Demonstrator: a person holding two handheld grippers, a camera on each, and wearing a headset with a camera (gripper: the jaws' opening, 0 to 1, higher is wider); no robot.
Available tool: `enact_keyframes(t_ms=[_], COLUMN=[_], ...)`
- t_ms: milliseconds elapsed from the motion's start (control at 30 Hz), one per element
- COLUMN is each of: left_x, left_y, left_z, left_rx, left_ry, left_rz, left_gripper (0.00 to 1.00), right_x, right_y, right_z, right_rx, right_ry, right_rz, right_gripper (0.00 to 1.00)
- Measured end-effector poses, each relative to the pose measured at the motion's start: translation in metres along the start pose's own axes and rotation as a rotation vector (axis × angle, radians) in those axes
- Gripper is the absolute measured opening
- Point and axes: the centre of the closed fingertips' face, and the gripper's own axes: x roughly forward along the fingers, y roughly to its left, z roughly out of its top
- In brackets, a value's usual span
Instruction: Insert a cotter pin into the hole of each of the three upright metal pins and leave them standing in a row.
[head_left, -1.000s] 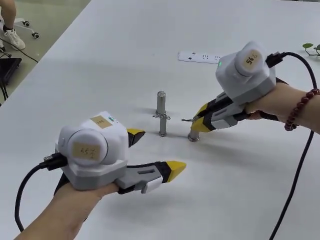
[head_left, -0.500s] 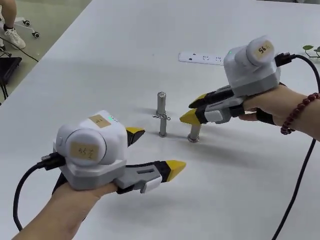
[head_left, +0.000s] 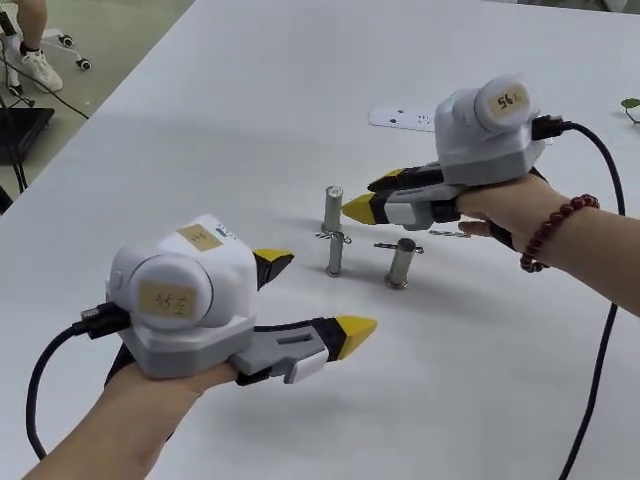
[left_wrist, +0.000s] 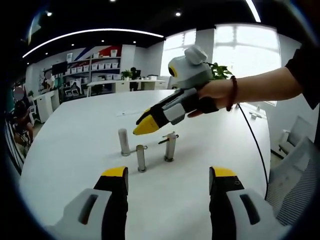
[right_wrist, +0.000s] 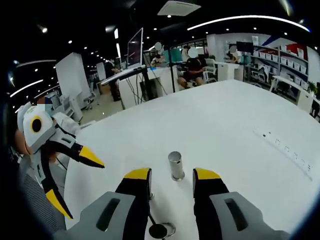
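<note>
While the left gripper (head_left: 315, 297) and right gripper (head_left: 368, 196) both hang parted and empty, the bare pin (head_left: 332, 207) stands just beyond the right fingertips (right_wrist: 137, 174). The middle pin (head_left: 336, 258) and outer pin (head_left: 402, 266), each seemingly holding a cotter pin (head_left: 398, 246), stand beneath them.

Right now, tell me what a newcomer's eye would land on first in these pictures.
Three upright metal pins stand together on the white workbench: the middle metal pin and the end metal pin each carry a cotter pin, while the rear metal pin is bare. The right hand-held gripper hovers open just above them. The left hand-held gripper hangs open nearer the person.
</note>
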Motion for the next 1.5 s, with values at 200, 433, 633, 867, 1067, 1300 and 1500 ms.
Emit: enact_keyframes(t_ms=[200, 433, 633, 867, 1067, 1300, 1500], left_x=[-0.001, -0.002, -0.004, -0.003, -0.002, 0.0, 0.0], left_y=[0.003, 0.006, 0.007, 0.008, 0.007, 0.003, 0.004], left_z=[0.001, 0.002, 0.004, 0.004, 0.003, 0.004, 0.005], left_rx=[-0.006, -0.014, -0.018, -0.02, -0.022, -0.015, -0.016], left_ry=[-0.005, -0.01, -0.02, -0.013, -0.006, -0.007, -0.01], left_rz=[0.005, 0.011, 0.013, 0.013, 0.005, -0.006, -0.004], left_gripper=[0.64, 0.64, 0.64, 0.64, 0.66, 0.7, 0.73], right_x=[0.013, 0.027, 0.034, 0.045, 0.049, 0.053, 0.055], right_y=[0.003, 0.003, 0.001, -0.005, -0.007, -0.009, -0.013], right_z=[-0.003, 0.003, 0.004, -0.002, -0.002, -0.005, -0.008], right_rx=[0.016, 0.013, 0.001, 0.0, 0.003, 0.004, -0.001], right_ry=[0.016, 0.016, 0.015, 0.03, 0.037, 0.049, 0.061], right_rz=[-0.002, 0.004, 0.005, 0.001, 0.0, -0.002, -0.016], right_gripper=[0.28, 0.27, 0.25, 0.24, 0.22, 0.17, 0.11])
